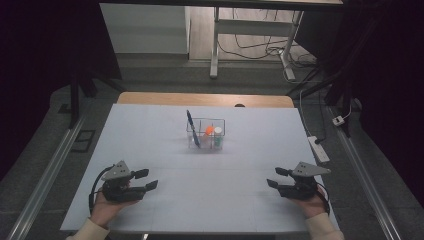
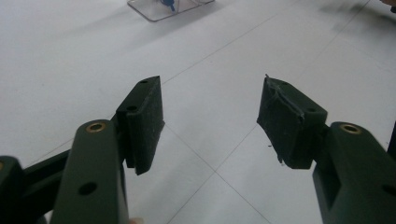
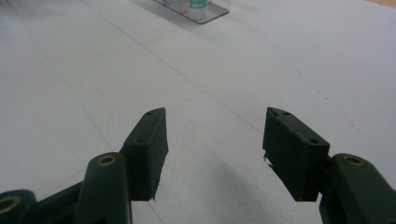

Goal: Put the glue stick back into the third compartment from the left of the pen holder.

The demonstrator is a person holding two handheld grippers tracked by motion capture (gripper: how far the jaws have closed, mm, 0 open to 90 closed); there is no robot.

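In the high view, the left gripper [image 1: 148, 179] sits at lower left and the right gripper [image 1: 275, 177] at lower right, each with fingers apart and empty. The clear organizer [image 1: 206, 134], holding a blue pen [image 1: 192, 127], stands mid-table [image 1: 150, 130], near frame center.

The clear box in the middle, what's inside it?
The clear box holds a blue pen leaning out, an orange-topped thing and a white-capped bottle. Their lower parts are too small to tell.
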